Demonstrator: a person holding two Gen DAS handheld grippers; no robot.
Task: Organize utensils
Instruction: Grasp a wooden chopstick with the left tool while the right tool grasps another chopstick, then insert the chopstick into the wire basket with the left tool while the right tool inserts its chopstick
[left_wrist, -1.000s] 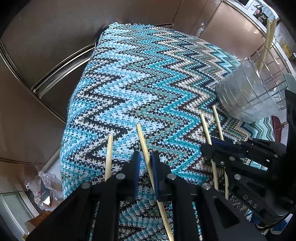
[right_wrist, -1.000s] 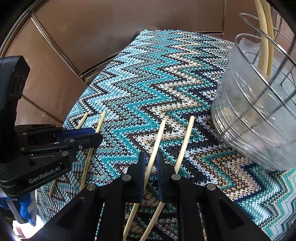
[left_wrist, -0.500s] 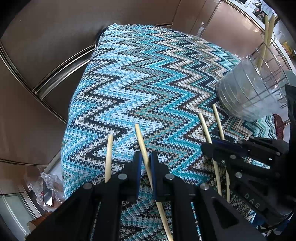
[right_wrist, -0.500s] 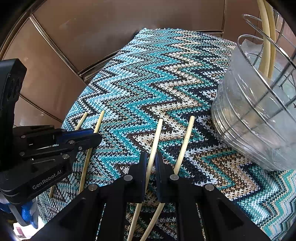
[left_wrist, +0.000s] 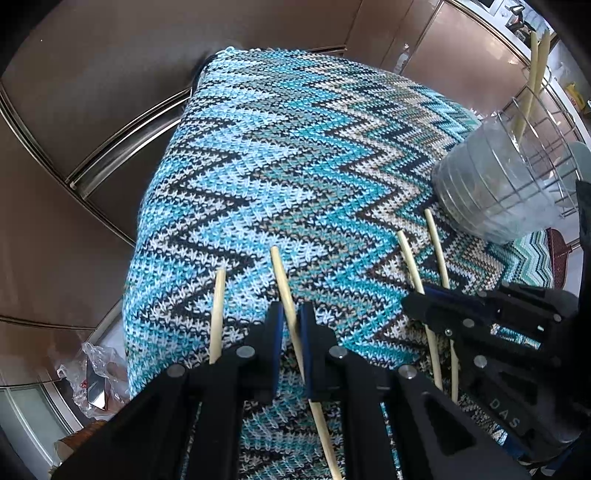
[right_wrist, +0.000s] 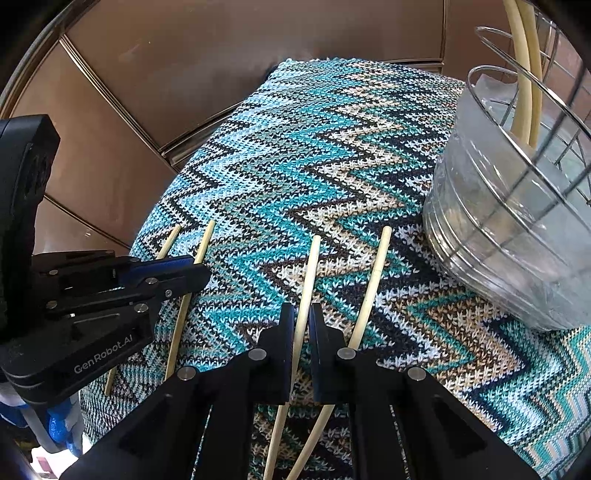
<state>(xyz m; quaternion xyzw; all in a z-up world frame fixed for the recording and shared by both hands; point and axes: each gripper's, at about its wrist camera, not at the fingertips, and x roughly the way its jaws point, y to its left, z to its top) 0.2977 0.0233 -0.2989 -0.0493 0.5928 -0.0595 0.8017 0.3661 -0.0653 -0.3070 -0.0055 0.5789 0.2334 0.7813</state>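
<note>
Several pale wooden chopsticks lie on a blue zigzag knitted cloth (left_wrist: 295, 155). My left gripper (left_wrist: 291, 314) is shut on one chopstick (left_wrist: 282, 275); another chopstick (left_wrist: 218, 306) lies just to its left. My right gripper (right_wrist: 302, 317) is shut on a chopstick (right_wrist: 308, 280); a second chopstick (right_wrist: 375, 273) lies just to its right. Each gripper also shows in the other's view, the right one (left_wrist: 417, 302) and the left one (right_wrist: 195, 271). A wire utensil holder with a clear plastic liner (right_wrist: 509, 229) stands at the right and holds two chopsticks (right_wrist: 524, 74).
Brown cabinet fronts with metal trim (left_wrist: 92, 110) surround the cloth-covered surface. The cloth's left edge drops off, with crumpled plastic (left_wrist: 92, 373) on the floor below. The holder also shows in the left wrist view (left_wrist: 498, 184).
Both grippers have closed a little tighter on their chopsticks and stayed almost in place. The view has shifted only slightly.
</note>
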